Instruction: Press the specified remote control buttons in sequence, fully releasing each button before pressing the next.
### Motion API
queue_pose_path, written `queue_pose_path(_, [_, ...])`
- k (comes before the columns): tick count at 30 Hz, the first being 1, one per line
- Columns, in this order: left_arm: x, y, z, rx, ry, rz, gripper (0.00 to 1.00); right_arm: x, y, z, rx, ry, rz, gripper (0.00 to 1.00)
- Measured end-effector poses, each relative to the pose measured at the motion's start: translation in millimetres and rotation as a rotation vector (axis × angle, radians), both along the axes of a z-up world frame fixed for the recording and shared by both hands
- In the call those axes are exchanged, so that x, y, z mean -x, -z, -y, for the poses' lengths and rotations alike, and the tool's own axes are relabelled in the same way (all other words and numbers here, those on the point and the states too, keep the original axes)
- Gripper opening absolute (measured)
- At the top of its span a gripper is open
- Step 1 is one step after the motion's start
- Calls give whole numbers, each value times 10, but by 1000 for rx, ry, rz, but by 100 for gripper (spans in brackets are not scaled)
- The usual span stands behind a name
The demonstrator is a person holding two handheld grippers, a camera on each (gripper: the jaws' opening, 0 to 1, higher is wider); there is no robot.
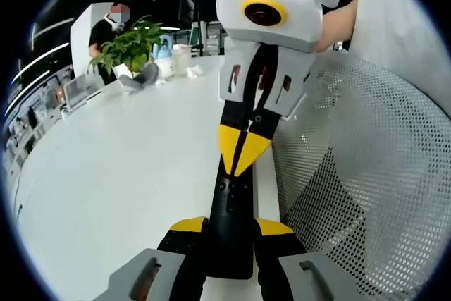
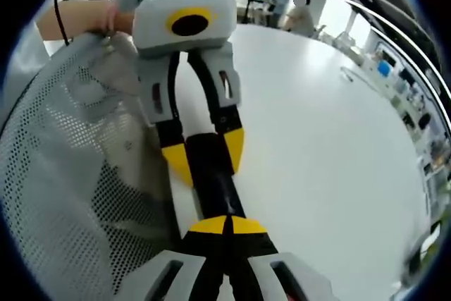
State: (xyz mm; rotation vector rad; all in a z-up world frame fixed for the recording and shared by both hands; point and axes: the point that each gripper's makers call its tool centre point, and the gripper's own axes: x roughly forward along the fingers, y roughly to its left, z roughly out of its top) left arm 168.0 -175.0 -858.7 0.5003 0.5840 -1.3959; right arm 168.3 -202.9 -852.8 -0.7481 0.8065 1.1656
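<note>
One remote control, two grippers

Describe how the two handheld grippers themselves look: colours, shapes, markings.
Both match. The right gripper has a white moulded body with a small green marking on top, slotted white arms, and black jaws ending in yellow tips. The left gripper looks greyer in shade, with the same yellow-tipped black jaws.

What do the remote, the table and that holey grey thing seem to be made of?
Remote: likely plastic, black, faint sheen.
Table: smooth white top, soft glare; laminate or painted board, hard to say.
Holey grey thing: mesh, rows of small holes, curved like a chair back; probably fabric or plastic mesh.
</note>
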Motion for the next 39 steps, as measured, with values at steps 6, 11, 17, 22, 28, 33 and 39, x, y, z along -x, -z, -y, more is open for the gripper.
queue_pose_path(6, [-1, 1, -3, 0, -2, -2, 26, -5, -10, -7, -15, 4, 29, 0])
queue_pose_path(11, [-4, 1, -3, 0, -4, -3, 26, 3, -18, -16, 2, -21, 44, 0])
queue_pose_path(17, [-3, -1, -4, 1, -5, -3, 26, 122, -22, -152, -23, -57, 22, 0])
queue_pose_path(22, [-2, 0, -4, 1, -5, -3, 26, 105, -16, -138, -10, -60, 38, 0])
queue_pose_path(28, [-4, 3, -3, 2, -5, -3, 26, 120, -17, -134, -15, -65, 27, 0])
queue_pose_path(33, [-4, 4, -2, 2, -5, -3, 26, 130, -15, -138, -12, -67, 26, 0])
queue_pose_path(39, [-2, 6, -1, 2, -5, -5, 26, 141, -2, -140, -7, -71, 30, 0])
